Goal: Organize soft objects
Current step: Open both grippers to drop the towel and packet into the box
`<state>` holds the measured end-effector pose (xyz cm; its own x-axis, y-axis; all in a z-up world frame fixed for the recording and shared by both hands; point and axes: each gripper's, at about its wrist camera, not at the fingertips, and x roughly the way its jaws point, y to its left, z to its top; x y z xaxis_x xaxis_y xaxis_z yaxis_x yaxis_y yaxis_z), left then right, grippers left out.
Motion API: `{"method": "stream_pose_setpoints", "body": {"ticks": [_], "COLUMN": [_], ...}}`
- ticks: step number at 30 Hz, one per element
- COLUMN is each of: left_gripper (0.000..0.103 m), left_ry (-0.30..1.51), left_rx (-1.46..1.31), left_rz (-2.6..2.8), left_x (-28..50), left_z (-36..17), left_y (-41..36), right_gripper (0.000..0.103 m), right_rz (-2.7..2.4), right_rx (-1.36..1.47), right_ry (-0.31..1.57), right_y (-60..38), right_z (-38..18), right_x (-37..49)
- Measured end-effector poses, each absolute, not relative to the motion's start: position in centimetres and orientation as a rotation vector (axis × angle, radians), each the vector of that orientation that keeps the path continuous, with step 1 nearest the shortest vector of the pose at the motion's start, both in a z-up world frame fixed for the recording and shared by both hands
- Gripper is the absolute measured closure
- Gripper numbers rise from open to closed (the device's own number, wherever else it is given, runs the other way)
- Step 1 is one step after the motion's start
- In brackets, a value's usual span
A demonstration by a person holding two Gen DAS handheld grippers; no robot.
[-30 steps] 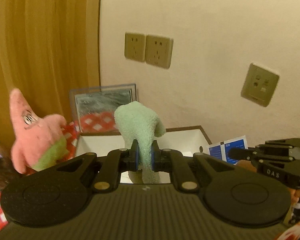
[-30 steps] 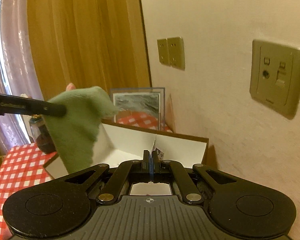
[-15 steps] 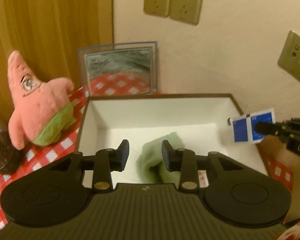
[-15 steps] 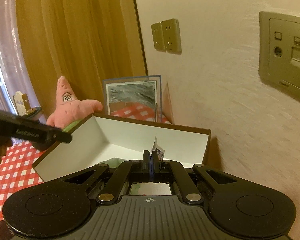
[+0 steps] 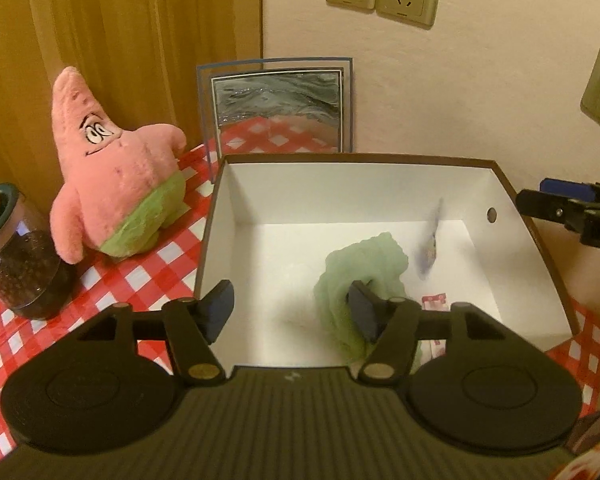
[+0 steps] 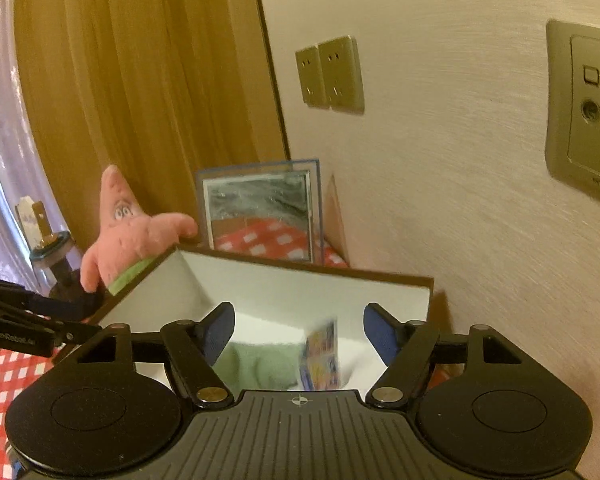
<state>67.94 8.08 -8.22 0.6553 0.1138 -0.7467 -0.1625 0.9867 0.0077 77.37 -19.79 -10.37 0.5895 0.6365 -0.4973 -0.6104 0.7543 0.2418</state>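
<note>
Off to the left of the left gripper [image 5: 290, 312], the pink starfish plush [image 5: 116, 184] is standing on the checked cloth [image 5: 140, 276], outside the box [image 5: 216, 216]. Looking light and squashy, it is probably best pinched at its thick middle. The left jaws have just been spreading, nothing pressed between them; the green cloth [image 5: 364, 268] is lying against the right pad, inside the box. The right gripper [image 6: 298, 334] has just been opening, a small packet [image 6: 320, 356] dropping between its jaws.

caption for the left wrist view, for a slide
Open left gripper above green cloth in the white box; pink starfish plush waits outside.
</note>
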Motion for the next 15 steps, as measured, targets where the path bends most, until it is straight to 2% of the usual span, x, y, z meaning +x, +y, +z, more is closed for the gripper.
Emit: {"method": "stream_pose_setpoints", "body": {"ticks": [3, 9, 15], "left_gripper": [0.037, 0.037, 0.03], "left_ry": [0.835, 0.81, 0.774], "left_rx": [-0.065, -0.043, 0.007], "left_rz": [0.162, 0.178, 0.201], "left_x": [66.9, 64.4, 60.7], "left_z": [-7.9, -7.0, -5.7], "left_y": [8.3, 8.7, 8.7], "right_gripper": [0.032, 0.032, 0.032], "right_rz": [0.722, 0.701, 0.667], "right_rx": [0.048, 0.093, 0.154], "right_ry": [0.619, 0.65, 0.662], "right_y": [-20.4, -22.9, -25.9], "right_z": [-10.4, -10.2, -9.4], "right_x": [76.8, 75.3, 73.2]}}
